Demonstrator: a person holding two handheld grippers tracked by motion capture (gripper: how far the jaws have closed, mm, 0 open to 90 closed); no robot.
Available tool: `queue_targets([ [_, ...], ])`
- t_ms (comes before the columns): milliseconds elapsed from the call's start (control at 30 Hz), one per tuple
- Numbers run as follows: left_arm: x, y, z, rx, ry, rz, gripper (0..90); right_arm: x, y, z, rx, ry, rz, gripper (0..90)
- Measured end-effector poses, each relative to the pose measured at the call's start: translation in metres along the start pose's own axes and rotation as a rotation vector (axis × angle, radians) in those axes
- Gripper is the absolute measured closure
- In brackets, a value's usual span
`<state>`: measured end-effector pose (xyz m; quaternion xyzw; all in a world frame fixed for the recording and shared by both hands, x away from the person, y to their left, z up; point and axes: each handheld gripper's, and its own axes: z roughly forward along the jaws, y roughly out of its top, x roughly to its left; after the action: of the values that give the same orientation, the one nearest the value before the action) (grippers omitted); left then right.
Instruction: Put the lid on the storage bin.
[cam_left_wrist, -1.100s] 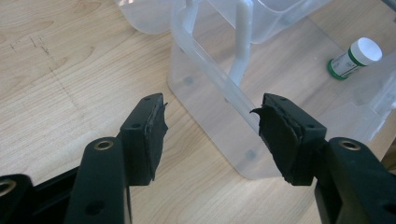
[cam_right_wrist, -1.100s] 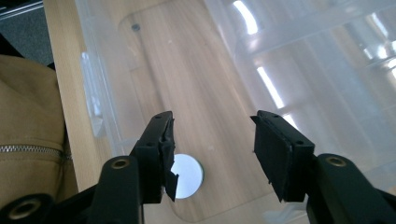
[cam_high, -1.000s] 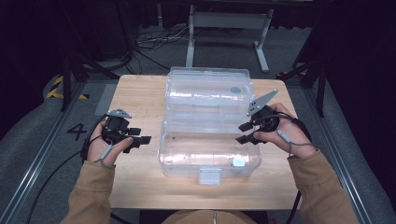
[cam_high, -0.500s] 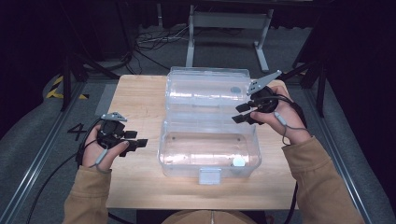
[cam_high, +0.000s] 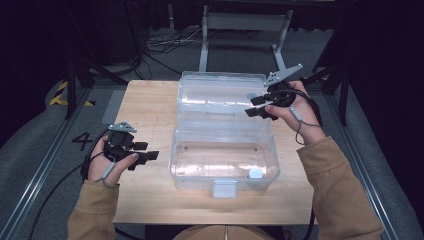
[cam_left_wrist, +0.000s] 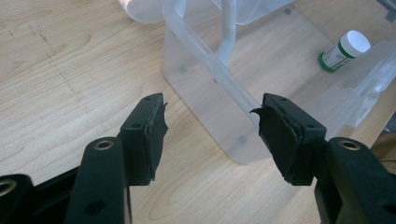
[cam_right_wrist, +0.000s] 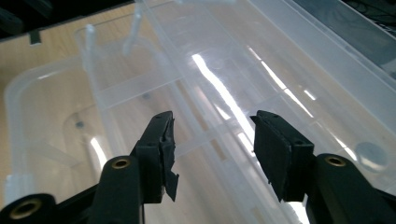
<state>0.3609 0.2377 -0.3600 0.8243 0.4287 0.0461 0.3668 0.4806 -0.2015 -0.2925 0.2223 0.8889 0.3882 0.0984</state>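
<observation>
A clear plastic box (cam_high: 176, 162) stands open on the wooden table, its lid (cam_high: 220, 92) laid back on the far side. A small bottle with a white cap and green band (cam_high: 255, 174) (cam_left_wrist: 343, 50) lies in the box's near right corner. My left gripper (cam_high: 147, 151) (cam_left_wrist: 210, 126) is open, low over the table to the left of the box, apart from its wall. My right gripper (cam_high: 251, 106) (cam_right_wrist: 212, 140) hovers open over the lid's right end. Its jaws have just been opening, and nothing is between them.
The box's latch (cam_high: 225, 188) faces the table's (cam_high: 150, 105) near edge. Bare wood lies left of the box. A metal stand (cam_high: 240, 25) and loose cables (cam_high: 160, 45) are on the floor beyond the far edge.
The right hand has moved from the box's right side toward the far side and up, over the lid. The left hand has drifted slightly toward the near left.
</observation>
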Motion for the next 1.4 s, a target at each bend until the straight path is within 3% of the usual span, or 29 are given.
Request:
queue_targets([
  [300, -0.004, 0.001, 0.002, 0.001, -0.011, 0.014, 41.9, -0.010, -0.001, 0.011, 0.018, 0.021, 0.019, 51.6],
  [433, -0.004, 0.002, 0.002, 0.004, -0.015, 0.019, 41.8, -0.014, -0.003, 0.020, 0.060, 0.067, 0.012, 62.2],
  [533, -0.005, 0.002, 0.003, 0.005, -0.019, 0.023, 41.9, -0.012, -0.003, 0.021, 0.065, 0.050, -0.006, 70.2],
  [633, -0.007, 0.003, 0.003, 0.003, -0.022, 0.026, 41.8, -0.012, -0.003, 0.020, 0.065, 0.051, 0.006, 75.1],
  [800, -0.011, 0.005, 0.004, 0.005, -0.035, 0.036, 41.9, -0.012, -0.004, 0.019, 0.062, 0.067, 0.033, 76.6],
  [1067, -0.021, 0.008, 0.008, 0.015, -0.063, 0.074, 42.0, -0.011, -0.004, 0.019, 0.060, 0.066, 0.034, 77.0],
  [1100, -0.025, 0.009, 0.010, 0.021, -0.085, 0.084, 42.0, -0.011, -0.004, 0.018, 0.060, 0.067, 0.038, 77.2],
  [1400, -0.040, 0.012, 0.025, 0.061, -0.152, 0.148, 42.2, -0.009, -0.005, 0.017, 0.056, 0.069, 0.044, 77.8],
])
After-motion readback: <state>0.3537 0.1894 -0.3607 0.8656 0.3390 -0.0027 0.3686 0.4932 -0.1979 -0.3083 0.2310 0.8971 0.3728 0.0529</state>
